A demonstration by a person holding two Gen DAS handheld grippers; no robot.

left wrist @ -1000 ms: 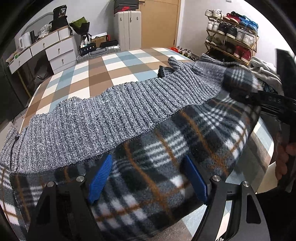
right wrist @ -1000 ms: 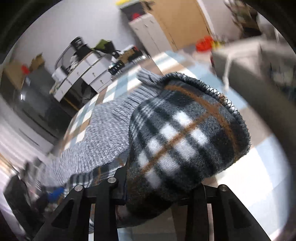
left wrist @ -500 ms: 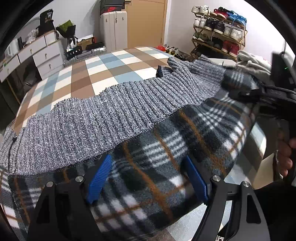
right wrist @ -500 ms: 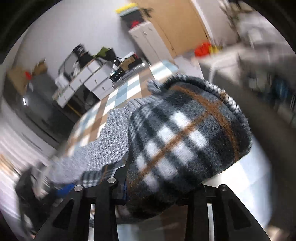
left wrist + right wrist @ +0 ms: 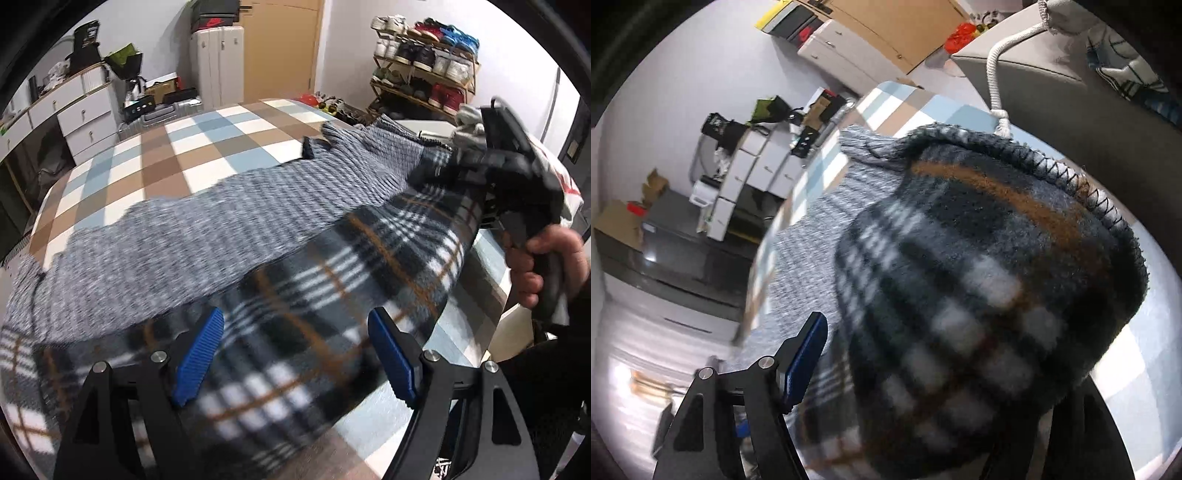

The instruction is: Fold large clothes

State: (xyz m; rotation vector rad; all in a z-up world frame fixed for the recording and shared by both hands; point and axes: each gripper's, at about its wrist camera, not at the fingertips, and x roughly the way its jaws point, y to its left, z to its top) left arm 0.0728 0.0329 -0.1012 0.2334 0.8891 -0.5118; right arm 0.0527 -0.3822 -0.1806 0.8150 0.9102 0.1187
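A big garment lies spread across the bed, which wears a checked cover of brown, blue and cream squares. The garment is grey ribbed knit on one face and dark plaid fleece with white and orange lines on the other — the fleece side is turned up along the near edge, folded over the grey.

The left gripper hovers low over the plaid fold with its blue pads spread wide; fleece bulges up between them, but the pads do not look pressed into it, so it seems to have hold of nothing.

The right gripper sits at the far right corner of the garment, and a hand wraps its handle. In its own camera a mound of plaid fleece with a stitched edge fills the space in front — its jaws are opening, the one blue pad in view standing clear of the cloth. The other finger is hidden behind the fleece.

Beyond the bed stand a white chest of drawers, a pale suitcase by a wooden door, and a shoe rack full of trainers. A white cord hangs from a grey surface near the right gripper.
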